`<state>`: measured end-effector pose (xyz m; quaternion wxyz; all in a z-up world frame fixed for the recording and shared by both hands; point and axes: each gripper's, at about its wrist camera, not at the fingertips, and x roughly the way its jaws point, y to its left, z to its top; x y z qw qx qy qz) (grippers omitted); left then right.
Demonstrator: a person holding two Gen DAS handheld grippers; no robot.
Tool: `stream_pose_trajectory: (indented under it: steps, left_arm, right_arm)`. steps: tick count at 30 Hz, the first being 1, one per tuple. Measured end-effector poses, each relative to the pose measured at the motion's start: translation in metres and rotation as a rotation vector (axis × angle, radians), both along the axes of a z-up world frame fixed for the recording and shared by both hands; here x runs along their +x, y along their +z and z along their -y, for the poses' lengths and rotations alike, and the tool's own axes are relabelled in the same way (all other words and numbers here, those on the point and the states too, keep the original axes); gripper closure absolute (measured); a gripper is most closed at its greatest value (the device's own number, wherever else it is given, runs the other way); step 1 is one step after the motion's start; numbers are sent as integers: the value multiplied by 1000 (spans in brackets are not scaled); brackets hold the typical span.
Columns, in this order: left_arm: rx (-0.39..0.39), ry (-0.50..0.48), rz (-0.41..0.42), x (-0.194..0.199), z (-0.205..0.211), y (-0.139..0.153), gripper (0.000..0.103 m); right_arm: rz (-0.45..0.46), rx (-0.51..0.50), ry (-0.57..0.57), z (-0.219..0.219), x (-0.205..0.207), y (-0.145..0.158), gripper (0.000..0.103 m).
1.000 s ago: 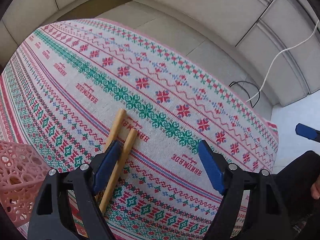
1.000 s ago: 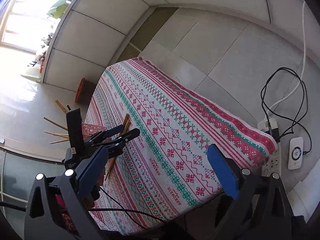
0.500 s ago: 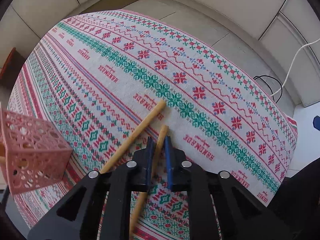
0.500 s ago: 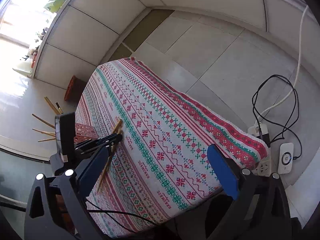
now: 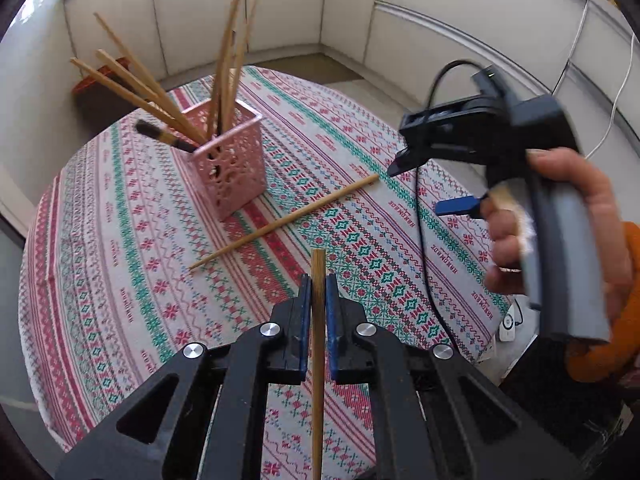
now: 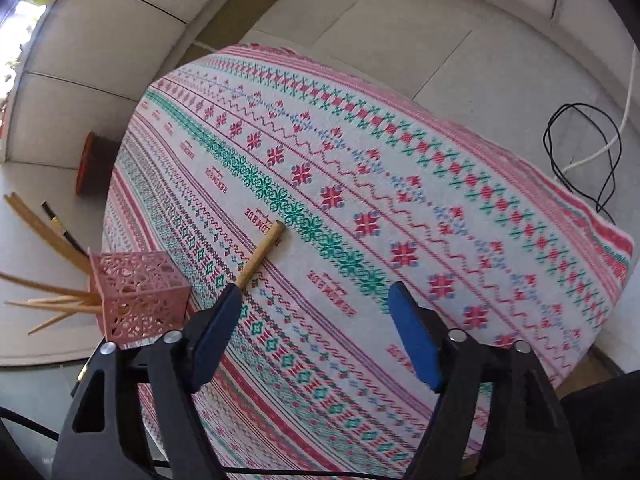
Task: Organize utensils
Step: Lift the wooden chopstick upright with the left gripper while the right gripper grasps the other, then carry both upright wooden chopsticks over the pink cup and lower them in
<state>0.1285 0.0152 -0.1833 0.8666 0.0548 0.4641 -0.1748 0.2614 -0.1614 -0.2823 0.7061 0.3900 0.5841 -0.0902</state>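
Observation:
My left gripper (image 5: 316, 292) is shut on a wooden chopstick (image 5: 318, 344), held above the patterned tablecloth (image 5: 132, 280). A pink lattice holder (image 5: 230, 160) with several chopsticks and a brush stands at the far left of the table. A second chopstick (image 5: 280, 224) lies on the cloth in front of the holder. My right gripper (image 6: 316, 320) is open and empty, above the cloth with the lying chopstick (image 6: 262, 254) just ahead of its left finger. The holder shows at left in the right wrist view (image 6: 138, 296). The right gripper also shows in the left wrist view (image 5: 436, 184).
The table sits on a pale tiled floor (image 6: 400, 20) with white wall panels around. Black and white cables (image 6: 580, 152) lie on the floor past the table's far right edge. A reddish object (image 6: 94, 160) sits on the floor beyond the left edge.
My left gripper has lifted one chopstick off the cloth and turned toward the pink holder. My right gripper has moved in closer over the table, near the remaining chopstick.

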Motion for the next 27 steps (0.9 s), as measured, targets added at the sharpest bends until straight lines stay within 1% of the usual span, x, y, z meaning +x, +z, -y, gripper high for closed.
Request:
stream_pose_trajectory:
  steps: [1,2,5,6,8,9,11,12,14,15,17,19,20,23,25,27]
  left_arm:
    - [-18,9,13,-5,-6,5,97]
    - [-42,16,26,-9,-13,10,97]
    - [-97,40,47,-12,-30,17,97]
    - [-114,48,52,-12,-34,18,97]
    - [-139,56,53,-13,-46,19,97]
    - [-149,61,56,-14,-50,21,97]
    - [-169,66,62,-11,-55,23,97]
    - [-179,69,68,-11,-58,26,97]
    - [-199,69,83,-14,-60,33,97]
    - [-206,70,92,-14,-62,32,97]
    - [-213,75,108,-17,-67,35,97]
    - [-218,88,115,-19,-72,38,97]
    - [-222,98,115,-19,-75,39,97]
    - [-227,119,122,-23,-80,43,97]
    - [-228,128,133,-26,-81,46,97]
    - [-231,136,150,-29,-83,50,97]
  right_arm:
    - [-17,-13,-6,-8,8,-2,44]
    - [-25,-31,-15,-16,15,-4,46]
    - [6,-146,-4,-36,36,3,46]
    - [1,-175,12,-42,43,2,46]
    - [-53,-188,27,-47,52,-10,45]
    - [-56,-210,25,-50,52,-11,45]
    - [-63,-284,46,-62,54,-11,48]
    - [-67,-315,48,-67,53,-11,50]
    - [-69,-356,20,-71,48,-10,68]
    - [-66,-356,3,-69,44,-10,73]
    - [-51,-314,-25,-56,34,-10,89]
    - [-29,-220,-64,-39,26,-14,95]
    - [-10,-167,-77,-32,21,-16,96]
    - [45,-69,-108,-12,6,-19,95]
    - [107,-46,-104,-1,-4,-13,95]
    - [180,-32,-73,5,-13,0,95]
